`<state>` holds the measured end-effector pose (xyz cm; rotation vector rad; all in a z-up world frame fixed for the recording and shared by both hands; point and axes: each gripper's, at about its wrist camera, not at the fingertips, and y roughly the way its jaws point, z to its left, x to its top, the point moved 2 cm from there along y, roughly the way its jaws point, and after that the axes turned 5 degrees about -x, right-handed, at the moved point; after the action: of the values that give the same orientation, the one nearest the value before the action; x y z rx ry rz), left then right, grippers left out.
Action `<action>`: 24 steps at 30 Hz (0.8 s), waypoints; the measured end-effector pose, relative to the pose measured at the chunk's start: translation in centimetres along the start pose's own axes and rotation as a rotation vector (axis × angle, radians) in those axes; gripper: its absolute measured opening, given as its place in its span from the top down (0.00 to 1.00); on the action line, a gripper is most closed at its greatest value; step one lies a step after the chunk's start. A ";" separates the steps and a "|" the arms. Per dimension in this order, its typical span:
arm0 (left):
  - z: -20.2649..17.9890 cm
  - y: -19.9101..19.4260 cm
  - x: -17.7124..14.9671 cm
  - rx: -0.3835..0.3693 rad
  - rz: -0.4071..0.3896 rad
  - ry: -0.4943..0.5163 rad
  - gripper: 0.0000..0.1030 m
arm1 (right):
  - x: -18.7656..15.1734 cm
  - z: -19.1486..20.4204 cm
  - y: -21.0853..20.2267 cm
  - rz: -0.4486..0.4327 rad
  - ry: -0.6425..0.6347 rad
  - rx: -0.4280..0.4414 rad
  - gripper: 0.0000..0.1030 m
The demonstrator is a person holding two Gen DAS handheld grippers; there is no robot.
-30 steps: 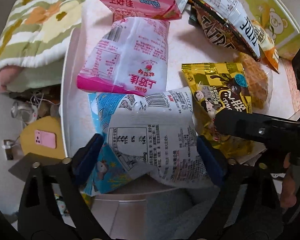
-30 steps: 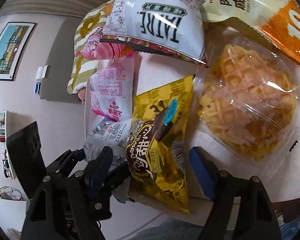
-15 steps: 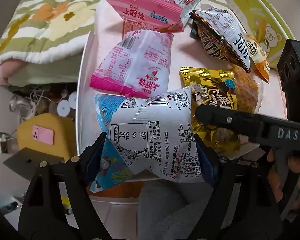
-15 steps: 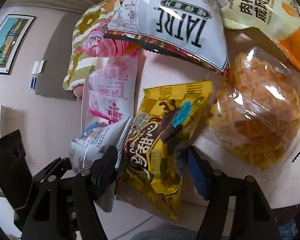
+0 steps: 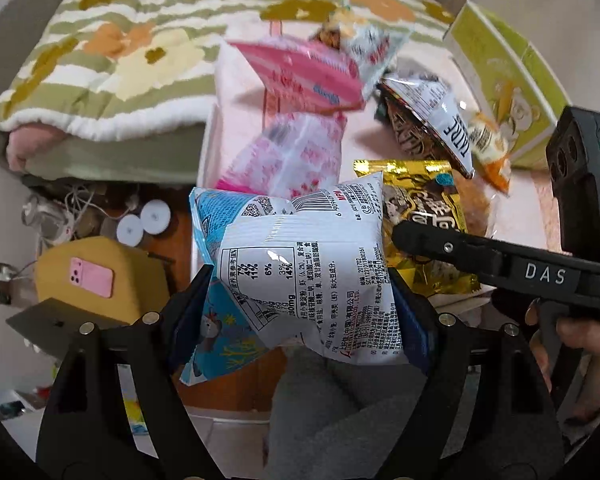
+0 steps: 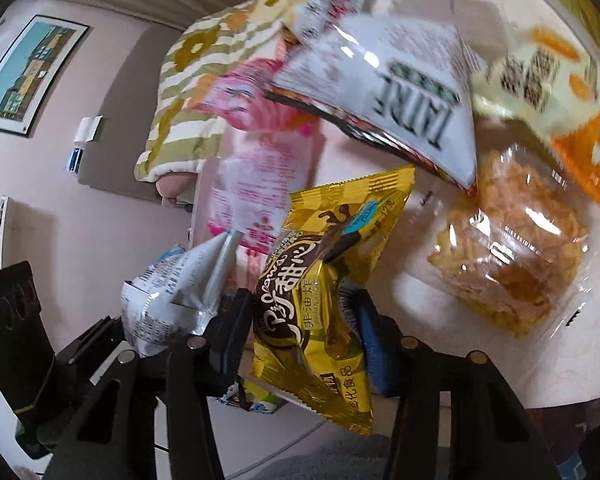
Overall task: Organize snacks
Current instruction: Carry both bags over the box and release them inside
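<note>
Yellow snack bag [image 6: 316,300] clamped in right gripper [image 6: 300,328]; blue-white bag [image 5: 300,268] clamped in left gripper [image 5: 300,312]; two pink bags [image 5: 296,160] on table [image 5: 236,128].

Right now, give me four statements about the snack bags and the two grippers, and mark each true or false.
1. The left gripper holds the blue and white bag. True.
2. The right gripper is empty. False: it is shut on the yellow bag.
3. The clear pack of golden crisps lies on the table. True.
4. The pink phone lies on the table among the snacks. False: it rests on a yellow stool beside the table.
</note>
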<state>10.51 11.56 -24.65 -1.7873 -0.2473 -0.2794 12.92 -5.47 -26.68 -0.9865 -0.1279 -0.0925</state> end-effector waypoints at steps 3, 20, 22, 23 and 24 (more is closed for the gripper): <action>0.6 -2.0 0.5 -0.003 -0.052 -0.005 0.23 | -0.2 1.1 -1.3 -0.024 -0.030 0.013 0.55; -6.1 -8.2 8.3 -0.037 -0.303 0.029 0.23 | 3.8 -0.1 -16.3 -0.334 -0.141 0.047 0.55; -8.5 -8.2 9.5 -0.043 -0.322 0.039 0.23 | 5.0 -2.2 -18.6 -0.368 -0.146 0.046 0.55; -10.0 -8.1 10.3 -0.048 -0.332 0.045 0.23 | 5.5 -3.0 -19.4 -0.379 -0.148 0.043 0.55; -11.1 -7.9 10.9 -0.051 -0.337 0.051 0.23 | 6.1 -4.2 -20.4 -0.393 -0.150 0.037 0.55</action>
<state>17.71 2.76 -11.40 -1.7823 -0.5104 -0.5739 16.41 -20.33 -11.23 -0.9207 -0.4597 -0.3752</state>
